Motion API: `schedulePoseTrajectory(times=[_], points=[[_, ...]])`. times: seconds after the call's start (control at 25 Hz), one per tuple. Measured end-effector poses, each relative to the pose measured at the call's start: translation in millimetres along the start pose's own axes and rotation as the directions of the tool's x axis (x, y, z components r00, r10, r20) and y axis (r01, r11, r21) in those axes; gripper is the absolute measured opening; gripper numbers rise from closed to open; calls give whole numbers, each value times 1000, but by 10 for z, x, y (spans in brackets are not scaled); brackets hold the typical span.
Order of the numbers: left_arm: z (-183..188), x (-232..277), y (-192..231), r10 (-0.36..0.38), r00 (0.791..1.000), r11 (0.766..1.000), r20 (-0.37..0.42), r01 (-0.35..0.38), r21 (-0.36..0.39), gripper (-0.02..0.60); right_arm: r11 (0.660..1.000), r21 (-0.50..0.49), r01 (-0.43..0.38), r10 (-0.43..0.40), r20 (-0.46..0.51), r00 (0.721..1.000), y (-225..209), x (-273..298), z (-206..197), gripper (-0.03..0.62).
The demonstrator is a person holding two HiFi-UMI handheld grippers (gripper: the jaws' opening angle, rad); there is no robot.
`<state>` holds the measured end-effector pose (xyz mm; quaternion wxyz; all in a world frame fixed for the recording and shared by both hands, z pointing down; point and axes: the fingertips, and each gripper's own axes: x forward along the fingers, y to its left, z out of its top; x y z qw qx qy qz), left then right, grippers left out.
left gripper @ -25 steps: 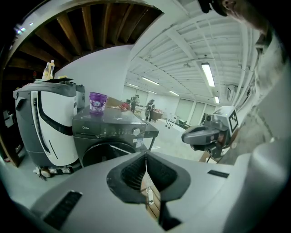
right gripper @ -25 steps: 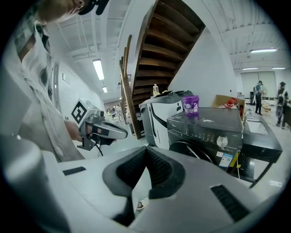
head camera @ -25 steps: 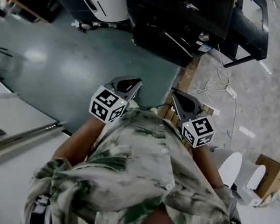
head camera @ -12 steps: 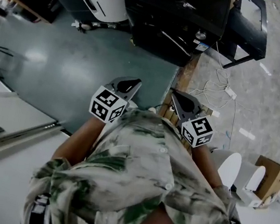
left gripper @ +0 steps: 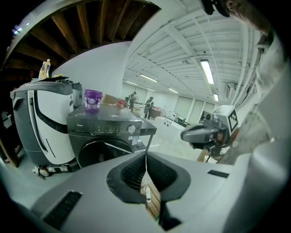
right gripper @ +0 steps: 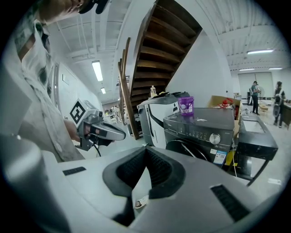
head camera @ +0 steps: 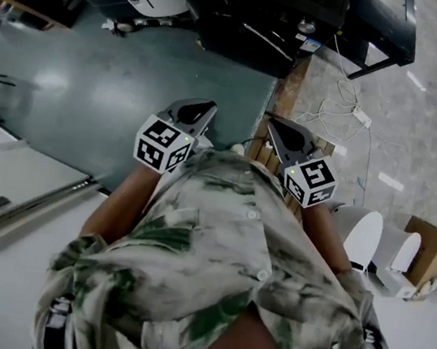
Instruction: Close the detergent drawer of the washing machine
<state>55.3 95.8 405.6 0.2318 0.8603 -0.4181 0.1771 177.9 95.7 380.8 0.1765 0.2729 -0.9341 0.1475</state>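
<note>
Green floor [head camera: 117, 88] is lying open ahead of the person, and the dark washing machine [left gripper: 107, 136] is standing well beyond it, next to a white appliance [left gripper: 43, 123]. Its detergent drawer is showing too small to judge. The left gripper [head camera: 209, 108] and right gripper [head camera: 275, 126] are both pressed together, carrying nothing. Pushing squarely on the drawer front with closed tips is looking wisest. Cables [head camera: 339, 115] and a black frame [right gripper: 257, 136] are crowding the right side, while the left is offering freer passage.

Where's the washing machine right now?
The washing machine stands ahead, left of centre in the left gripper view and right of centre in the right gripper view, a purple container on top and a white appliance at its side.
</note>
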Motion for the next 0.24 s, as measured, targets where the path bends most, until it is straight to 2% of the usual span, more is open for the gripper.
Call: schedulePoseTrajectory(times=[0.24], points=[[-23,161,102,9,1000,1000,-3,-9,-5,26,1000,-7,-4,4,5,1000,-174,135,-41,20]])
